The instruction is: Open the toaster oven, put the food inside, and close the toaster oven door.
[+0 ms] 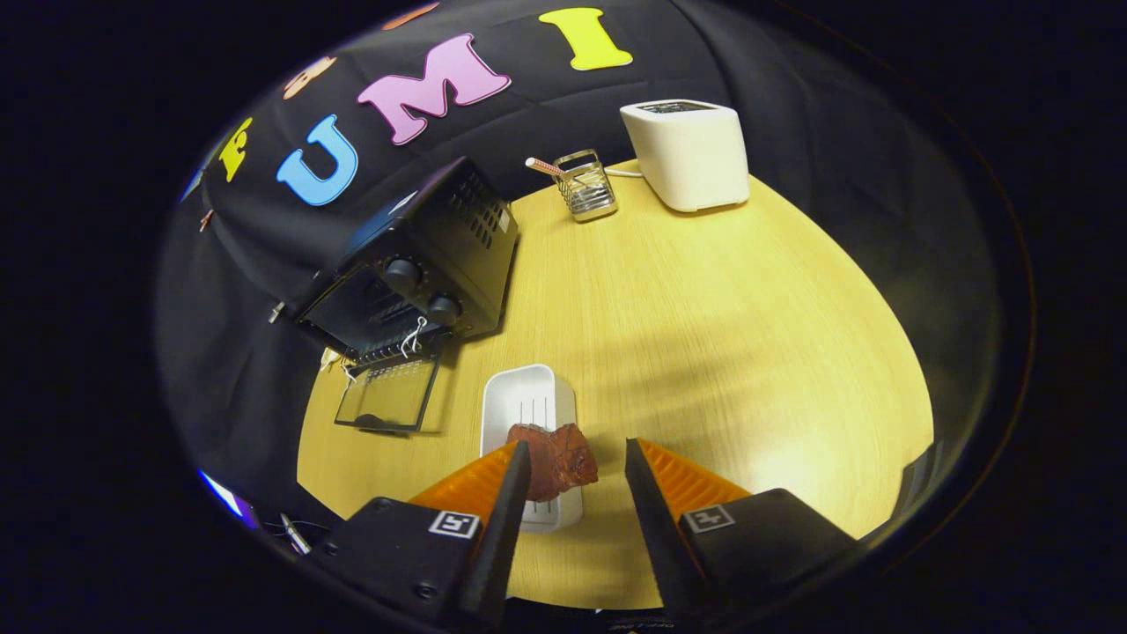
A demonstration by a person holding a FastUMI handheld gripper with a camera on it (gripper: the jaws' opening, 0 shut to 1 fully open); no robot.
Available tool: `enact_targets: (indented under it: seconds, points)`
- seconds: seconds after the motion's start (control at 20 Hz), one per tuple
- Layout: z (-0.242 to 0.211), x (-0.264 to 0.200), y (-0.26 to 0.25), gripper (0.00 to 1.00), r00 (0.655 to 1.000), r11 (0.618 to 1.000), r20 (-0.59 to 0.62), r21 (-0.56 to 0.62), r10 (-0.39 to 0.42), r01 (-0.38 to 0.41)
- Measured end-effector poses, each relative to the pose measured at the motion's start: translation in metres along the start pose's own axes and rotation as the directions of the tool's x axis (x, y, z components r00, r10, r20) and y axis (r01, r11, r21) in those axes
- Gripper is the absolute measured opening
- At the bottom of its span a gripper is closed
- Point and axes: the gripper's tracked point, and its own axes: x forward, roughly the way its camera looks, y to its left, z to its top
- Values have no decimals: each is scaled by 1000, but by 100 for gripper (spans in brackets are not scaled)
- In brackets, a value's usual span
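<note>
The gripper (577,458) is hovering with its fingers spread apart — nothing clamped — over the meat (556,456) lying on a white tray (526,401) on the table (704,335). The toaster oven (414,264) is sitting near the table's far-left edge, its glass door (387,396) hanging open.

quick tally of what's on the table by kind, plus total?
Appliances: 2, black toaster oven with its glass door open, white pop-up toaster
Containers: 2, white rectangular plastic tray, wire mesh holder
Food: 1, reddish-brown meat piece on the tray
Total: 5
The tool is open, the meat beside one finger.
</note>
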Motion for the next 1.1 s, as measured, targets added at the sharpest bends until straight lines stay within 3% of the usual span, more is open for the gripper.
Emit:
enact_targets:
  seconds: [0.1,0.35,0.45,0.6,1.1]
  points:
    - [-4,3,4,50,999,999,-38,45,32,-30]
    - [3,6,-1,29,998,989,-52,142,37,-29]
    - [3,8,0,29,996,981,-58,189,67,-55]
    - [6,2,7,16,995,972,-39,220,89,-79]
    - [28,-48,40,14,994,974,110,225,-18,-8]
